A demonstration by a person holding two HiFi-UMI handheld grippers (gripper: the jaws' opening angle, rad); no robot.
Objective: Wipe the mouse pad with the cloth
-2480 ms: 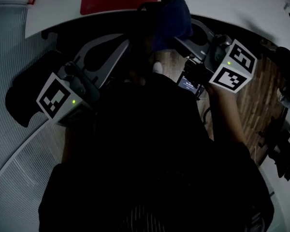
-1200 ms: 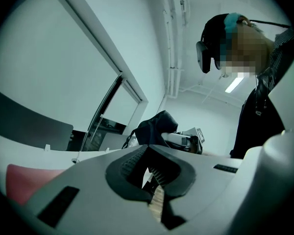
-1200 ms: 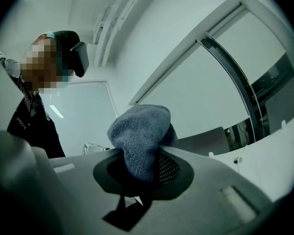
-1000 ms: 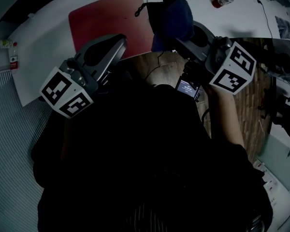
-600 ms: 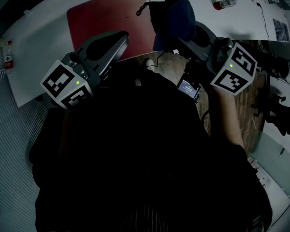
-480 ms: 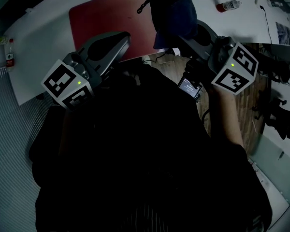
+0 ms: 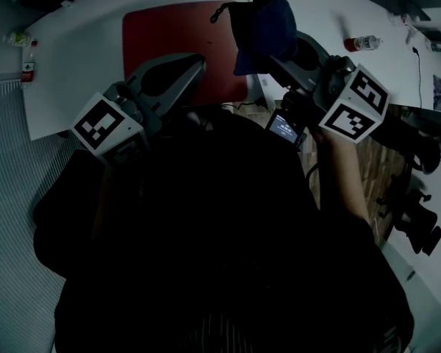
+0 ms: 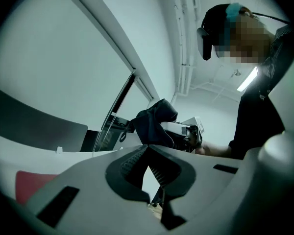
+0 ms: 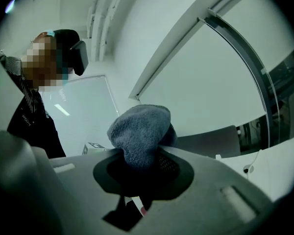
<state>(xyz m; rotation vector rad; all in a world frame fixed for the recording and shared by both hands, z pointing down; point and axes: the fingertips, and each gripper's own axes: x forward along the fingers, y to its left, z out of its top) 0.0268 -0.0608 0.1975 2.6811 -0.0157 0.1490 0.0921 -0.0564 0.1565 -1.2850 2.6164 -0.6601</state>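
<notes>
Head view
Cloth (image 7: 261, 20): one dark blue bundle, pinched at the tip of the right gripper (image 7: 270, 59). In the picture it sits over the top right corner of the mouse pad (image 7: 176, 31).
Mouse pad: one red sheet, flat on the white table (image 7: 81, 57), straight ahead of both grippers.
Left gripper (image 7: 197, 63): tip over the pad's lower edge, well apart from the cloth.
Count: two grippers, one cloth, one pad. One bottle (image 7: 361, 44) lies far right on the table.
Only here: the whole pad, and how both grippers stand to it.

Left gripper view
Left gripper (image 8: 147, 147): ribbed pads meet at the tip, with nothing between them.
Cloth (image 8: 154, 124): beyond the tip, hanging from the other gripper against the far wall.
Mouse pad (image 8: 32, 185): only a red sliver, low left.
Only here: the left claw is closed and empty.

Right gripper view
Right gripper (image 9: 142, 153): clamped tight on the cloth (image 9: 139, 131), which bulges out above the tip as a rounded towelling wad.
Only here: the grip on the cloth. The pad is out of sight.
</notes>
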